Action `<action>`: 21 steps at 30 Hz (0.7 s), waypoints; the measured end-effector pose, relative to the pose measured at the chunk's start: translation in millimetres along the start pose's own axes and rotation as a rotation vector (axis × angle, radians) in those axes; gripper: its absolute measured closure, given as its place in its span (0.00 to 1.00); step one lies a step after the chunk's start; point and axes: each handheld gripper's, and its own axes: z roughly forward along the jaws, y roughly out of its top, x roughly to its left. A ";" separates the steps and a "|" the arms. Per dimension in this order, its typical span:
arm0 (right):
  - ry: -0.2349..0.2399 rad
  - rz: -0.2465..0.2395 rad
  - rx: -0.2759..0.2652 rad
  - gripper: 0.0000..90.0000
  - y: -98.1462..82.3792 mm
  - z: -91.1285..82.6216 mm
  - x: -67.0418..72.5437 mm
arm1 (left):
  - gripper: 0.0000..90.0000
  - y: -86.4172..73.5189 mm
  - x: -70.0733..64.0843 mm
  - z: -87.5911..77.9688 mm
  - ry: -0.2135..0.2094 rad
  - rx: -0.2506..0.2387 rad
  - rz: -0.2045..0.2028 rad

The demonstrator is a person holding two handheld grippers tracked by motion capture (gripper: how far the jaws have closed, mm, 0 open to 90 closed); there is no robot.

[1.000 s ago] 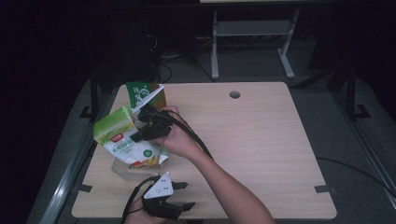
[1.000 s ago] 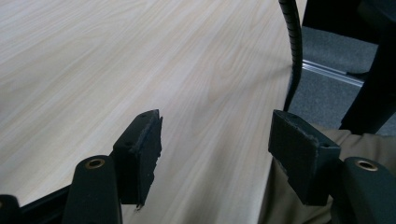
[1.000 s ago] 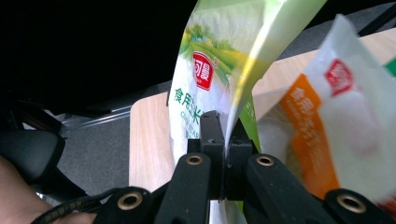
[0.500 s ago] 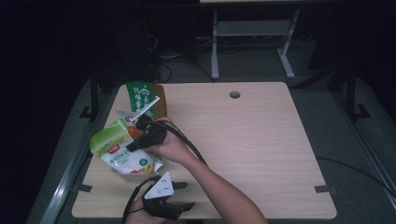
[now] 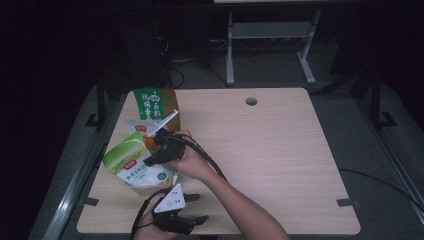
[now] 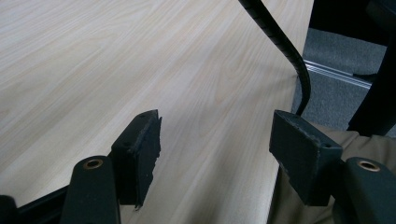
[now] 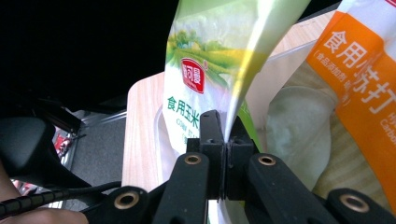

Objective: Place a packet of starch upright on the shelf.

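In the high view, my right gripper (image 5: 151, 160) is shut on a seam of a green-and-white pouch (image 5: 131, 162), held low over the table's front left part. The right gripper view shows its jaws (image 7: 226, 140) pinching that pouch (image 7: 205, 70) by a thin edge. A white pouch with an orange label (image 7: 359, 70) lies just beside it, next to a clear bag of white stuff (image 7: 299, 126). At the table's front edge my left gripper (image 5: 199, 207) lies still, pointing right. Its jaws (image 6: 215, 140) are open with nothing between them.
A tall green carton (image 5: 155, 104) stands upright at the back left of the wooden table (image 5: 280, 150), behind the white pouch (image 5: 142, 127). A round cable hole (image 5: 251, 101) sits near the far edge. A black cable (image 6: 280, 42) arcs over the table edge.
My right gripper has come down toward the table with the green-and-white pouch, drifting a little toward the front left. The left gripper has stayed put.
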 end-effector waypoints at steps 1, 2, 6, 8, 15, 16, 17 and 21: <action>0.000 -0.003 0.004 0.98 -0.2 -0.6 -0.5 | 0.37 -0.3 0.0 0.3 0.001 -0.004 -0.001; -0.005 -0.013 0.002 0.98 -0.5 -0.7 -1.0 | 0.37 -0.4 0.1 0.4 0.001 -0.005 -0.002; -0.022 -0.031 0.013 0.96 -1.2 -2.3 1.2 | 0.37 -0.9 -0.2 0.8 0.001 -0.001 -0.002; -0.043 -0.047 0.046 0.92 -2.2 -2.7 2.2 | 0.37 -0.8 -0.7 1.1 0.000 0.000 -0.001; -0.048 -0.049 0.055 0.98 -7.9 -5.4 3.0 | 0.37 -0.3 -0.1 -0.3 0.005 -0.004 -0.002; -0.052 -0.047 0.055 0.98 -9.0 -5.5 2.8 | 0.37 -0.4 0.4 -0.9 0.007 -0.006 -0.004; -0.052 -0.041 0.062 0.98 -10.3 -5.6 2.6 | 0.37 -0.5 0.9 -1.5 0.008 -0.009 -0.004; -0.058 -0.018 0.059 0.98 -19.7 -8.6 -2.2 | 0.37 -0.5 1.0 -2.4 0.015 -0.004 0.003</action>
